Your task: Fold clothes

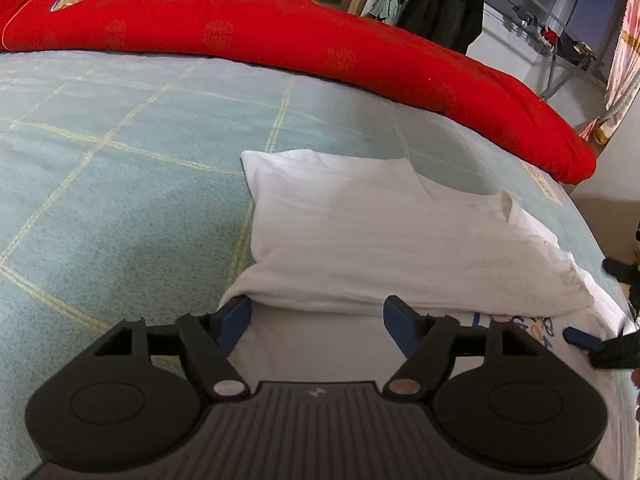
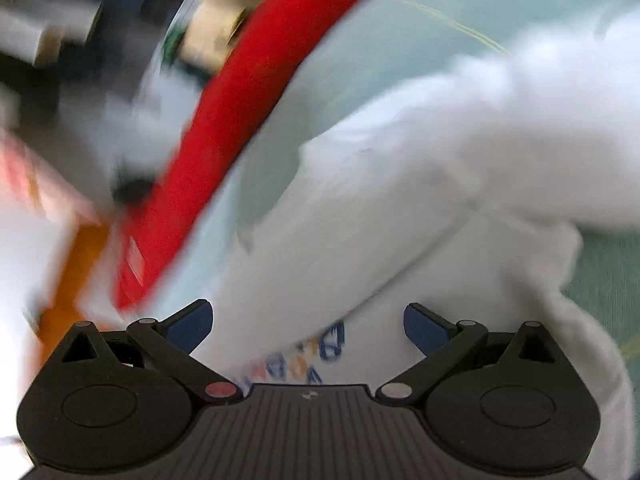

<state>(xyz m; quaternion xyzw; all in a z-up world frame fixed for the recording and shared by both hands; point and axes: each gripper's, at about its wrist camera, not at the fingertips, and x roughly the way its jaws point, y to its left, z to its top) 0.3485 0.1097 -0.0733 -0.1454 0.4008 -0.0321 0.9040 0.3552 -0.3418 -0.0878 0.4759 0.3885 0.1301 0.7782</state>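
A white garment (image 1: pixel 380 232) lies folded over on the bed, a blue and orange print (image 1: pixel 532 328) showing at its near right edge. My left gripper (image 1: pixel 318 318) is open just above the garment's near fold. Its left pad (image 1: pixel 236 316) sits against the overhanging cloth edge, and its right pad (image 1: pixel 400 320) stands free. My right gripper (image 1: pixel 600 304) shows at the right edge over the printed part. The right wrist view is blurred. In it the right gripper (image 2: pixel 310 326) is open above the white garment (image 2: pixel 400 220) and the print (image 2: pixel 320 356), and grips nothing.
A long red quilt (image 1: pixel 320 40) runs across the far side of the pale green checked sheet (image 1: pixel 120 160). Hanging clothes (image 1: pixel 444 4) and a curtain (image 1: pixel 624 60) stand behind. The bed's edge falls away at the right. The red quilt (image 2: pixel 240 120) also crosses the right wrist view.
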